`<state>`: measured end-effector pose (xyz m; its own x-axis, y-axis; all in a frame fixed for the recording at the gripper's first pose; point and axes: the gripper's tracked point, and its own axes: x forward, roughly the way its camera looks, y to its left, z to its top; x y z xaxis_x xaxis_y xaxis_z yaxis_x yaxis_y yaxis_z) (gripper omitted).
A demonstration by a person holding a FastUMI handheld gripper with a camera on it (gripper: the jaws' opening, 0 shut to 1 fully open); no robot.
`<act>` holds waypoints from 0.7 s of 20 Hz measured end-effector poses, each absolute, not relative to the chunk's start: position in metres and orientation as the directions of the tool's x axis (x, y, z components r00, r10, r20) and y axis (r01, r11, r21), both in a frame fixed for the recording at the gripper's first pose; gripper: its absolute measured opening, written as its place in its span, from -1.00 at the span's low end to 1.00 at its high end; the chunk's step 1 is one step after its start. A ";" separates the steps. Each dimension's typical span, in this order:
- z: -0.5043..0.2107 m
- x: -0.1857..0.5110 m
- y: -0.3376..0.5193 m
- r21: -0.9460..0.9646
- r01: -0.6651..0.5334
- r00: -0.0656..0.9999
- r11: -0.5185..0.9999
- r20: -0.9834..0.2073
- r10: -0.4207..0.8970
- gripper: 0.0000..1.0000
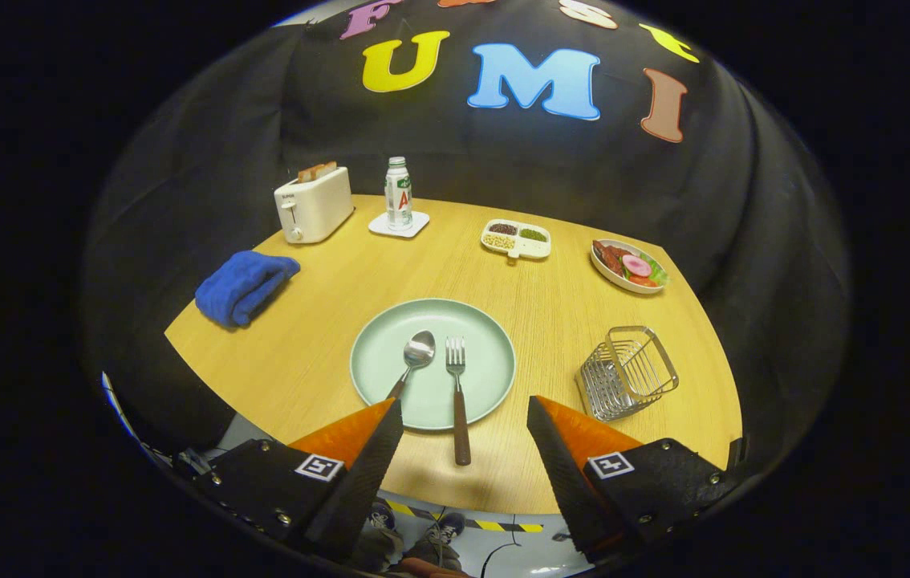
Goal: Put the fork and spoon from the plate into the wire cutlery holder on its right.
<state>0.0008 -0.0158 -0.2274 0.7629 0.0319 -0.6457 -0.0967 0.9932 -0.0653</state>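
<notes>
Claw spread, fork overhanging plate

One fork, one spoon, one plate, one wire holder, one toaster, one bottle.

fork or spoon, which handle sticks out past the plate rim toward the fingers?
The fork: its brown handle overhangs the plate rim, lying between the open gripper fingers. The spoon lies left of it.

Tongs are held spread wide above the near edge of the surface. Bare surface is seen between plate and wire cutlery holder. Far items are set well apart.
</notes>
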 end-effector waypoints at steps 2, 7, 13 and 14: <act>-0.243 0.000 -0.019 -0.059 -0.089 0.729 0.994 -0.684 0.024 0.90; -0.282 -0.003 -0.019 -0.046 -0.123 0.621 0.991 -0.783 0.041 0.90; -0.306 0.004 -0.019 -0.043 -0.159 0.565 0.986 -0.823 0.055 0.51; -0.308 0.006 -0.018 -0.032 -0.156 0.559 0.987 -0.827 0.062 0.38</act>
<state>0.0061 -0.0175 -0.3080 0.5588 0.0618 -0.8270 -0.1560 0.9873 -0.0316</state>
